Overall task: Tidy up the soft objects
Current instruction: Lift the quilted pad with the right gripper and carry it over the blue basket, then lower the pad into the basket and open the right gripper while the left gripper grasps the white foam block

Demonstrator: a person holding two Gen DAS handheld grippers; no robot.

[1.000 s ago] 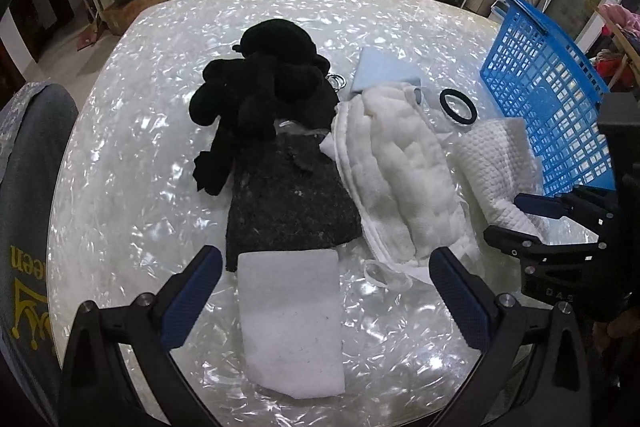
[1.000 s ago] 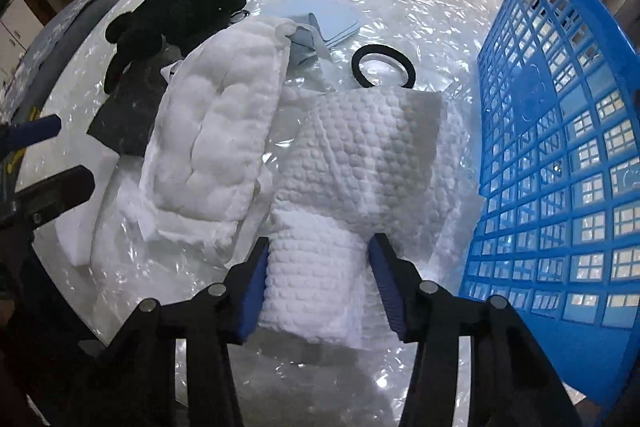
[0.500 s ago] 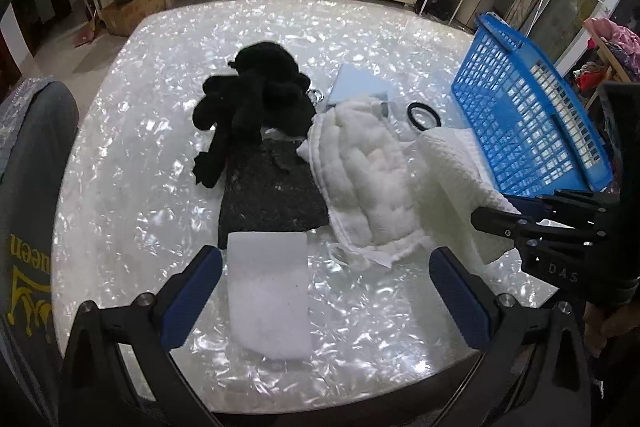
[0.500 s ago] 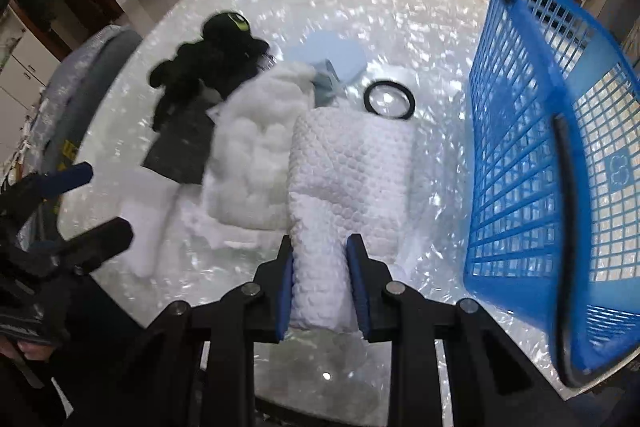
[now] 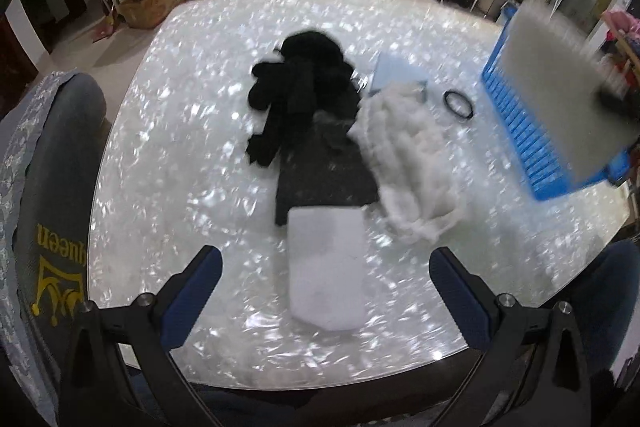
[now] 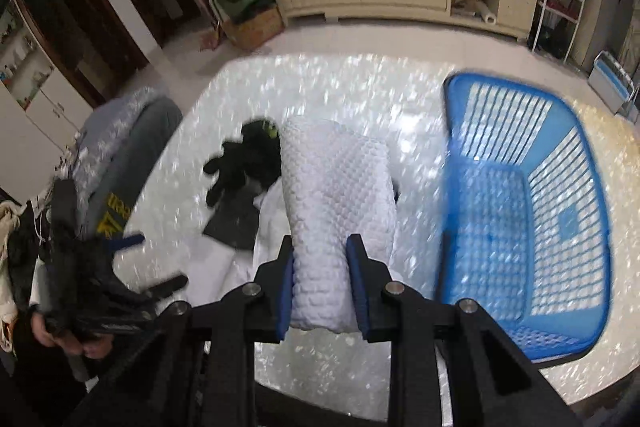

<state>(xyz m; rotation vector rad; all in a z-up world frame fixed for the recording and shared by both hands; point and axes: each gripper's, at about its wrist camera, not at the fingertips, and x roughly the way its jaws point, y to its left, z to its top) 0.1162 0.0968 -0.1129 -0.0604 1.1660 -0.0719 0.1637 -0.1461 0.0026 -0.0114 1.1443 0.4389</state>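
Note:
My right gripper [image 6: 322, 255] is shut on a white waffle-textured towel [image 6: 336, 195] and holds it high above the table, left of the blue basket [image 6: 524, 211]. In the left wrist view the lifted towel [image 5: 560, 83] is a blurred shape in front of the basket [image 5: 532, 147]. My left gripper [image 5: 326, 267] is open and empty above a white pad [image 5: 326, 267] near the table's front edge. A black plush toy [image 5: 300, 87], a dark grey cloth [image 5: 324, 167], a fluffy white cloth [image 5: 408, 155] and a light blue cloth [image 5: 396, 75] lie on the table.
A black ring [image 5: 458, 103] lies between the fluffy cloth and the basket. A grey chair back [image 5: 44, 187] stands at the table's left. The pearly round table [image 5: 180, 147] has bare surface on its left and far sides.
My right gripper closed on the waffle towel and lifted it high off the table toward the basket. My left gripper pulled back and up, still open.

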